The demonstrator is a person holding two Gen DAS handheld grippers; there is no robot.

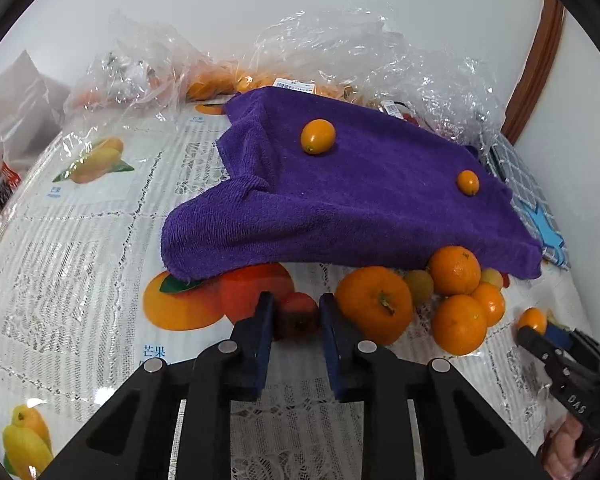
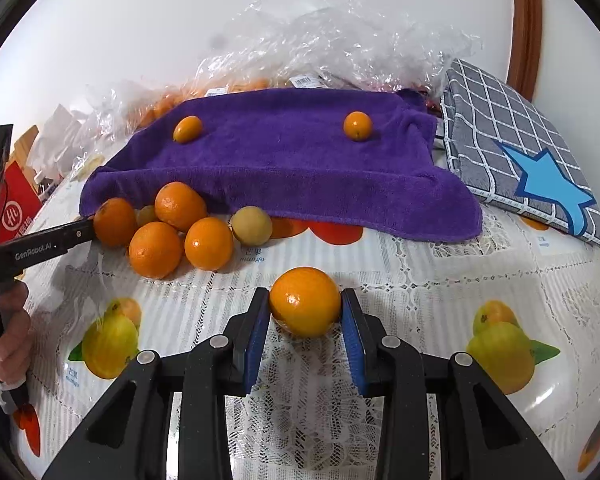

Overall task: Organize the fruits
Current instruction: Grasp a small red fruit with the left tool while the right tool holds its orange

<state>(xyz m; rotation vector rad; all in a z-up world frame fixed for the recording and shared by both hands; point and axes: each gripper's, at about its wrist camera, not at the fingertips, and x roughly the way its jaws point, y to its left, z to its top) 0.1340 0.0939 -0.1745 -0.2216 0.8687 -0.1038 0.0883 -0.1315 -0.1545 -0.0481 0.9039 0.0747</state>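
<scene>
Right gripper [image 2: 305, 307] pinches a glossy orange [image 2: 305, 301] between its fingers; left gripper [image 1: 296, 312] clamps a dark red fruit [image 1: 298, 314].

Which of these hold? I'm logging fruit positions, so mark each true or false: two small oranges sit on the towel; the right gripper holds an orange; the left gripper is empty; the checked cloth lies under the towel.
1. Two small oranges sit on the purple towel. True.
2. The right gripper holds an orange. True.
3. The left gripper is empty. False: a dark red fruit sits between its fingers.
4. The checked cloth lies under the towel. False: it lies beside it.
</scene>
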